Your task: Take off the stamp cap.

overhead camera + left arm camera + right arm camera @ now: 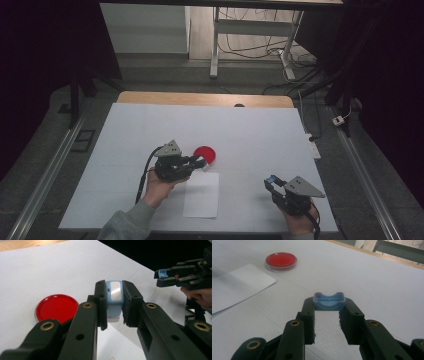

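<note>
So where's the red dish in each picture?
High view: the red dish sits near the table's middle, just right of the left gripper.
Left gripper view: lower left, beside the left-hand finger.
Right gripper view: top left, far beyond the fingers.
Shared landmark: the white paper, lying next to the dish on the near side.
</note>
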Available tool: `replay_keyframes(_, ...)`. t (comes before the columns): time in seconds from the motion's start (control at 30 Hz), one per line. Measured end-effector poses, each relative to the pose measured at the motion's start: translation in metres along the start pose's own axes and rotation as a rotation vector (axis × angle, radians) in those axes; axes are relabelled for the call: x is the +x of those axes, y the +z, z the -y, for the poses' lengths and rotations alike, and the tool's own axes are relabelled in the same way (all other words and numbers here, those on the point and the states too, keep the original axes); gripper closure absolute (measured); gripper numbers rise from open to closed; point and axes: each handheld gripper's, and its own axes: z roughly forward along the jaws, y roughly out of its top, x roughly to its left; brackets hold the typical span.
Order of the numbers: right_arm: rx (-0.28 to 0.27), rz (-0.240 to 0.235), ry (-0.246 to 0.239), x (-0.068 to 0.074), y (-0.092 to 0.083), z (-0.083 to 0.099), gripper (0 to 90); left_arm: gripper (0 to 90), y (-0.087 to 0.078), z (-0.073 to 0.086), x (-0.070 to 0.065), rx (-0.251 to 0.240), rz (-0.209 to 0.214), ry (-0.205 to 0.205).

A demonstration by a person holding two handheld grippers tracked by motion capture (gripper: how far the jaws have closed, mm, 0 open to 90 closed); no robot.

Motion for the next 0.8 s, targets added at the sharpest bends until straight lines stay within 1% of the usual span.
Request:
replay_keyframes(0.23,0.006,-0.007,-0.018,0.0008,0.0027,-0.0008,66.0,75.9,-0.0019,-0.0007,0.0024,-0.004,-0.012,0.003)
replay_keyframes(0.43,0.008,-0.006,-0.018,0.0007,0.0046,-0.0012,65.9,75.9,-0.0024,-0.0009,0.0044,-0.001,-0.026,0.009)
replay_keyframes(0.67,0.006,-0.007,-0.013,0.0005,0.0061,-0.0011,66.0,75.9,-0.0044,-0.0016,0.0069,-0.005,-0.033,0.008)
replay_keyframes(0.8,0.011,-0.006,-0.019,0.0006,0.0067,-0.0013,66.0,75.9,-0.0038,-0.0018,0.0090,-0.004,-0.040,0.008)
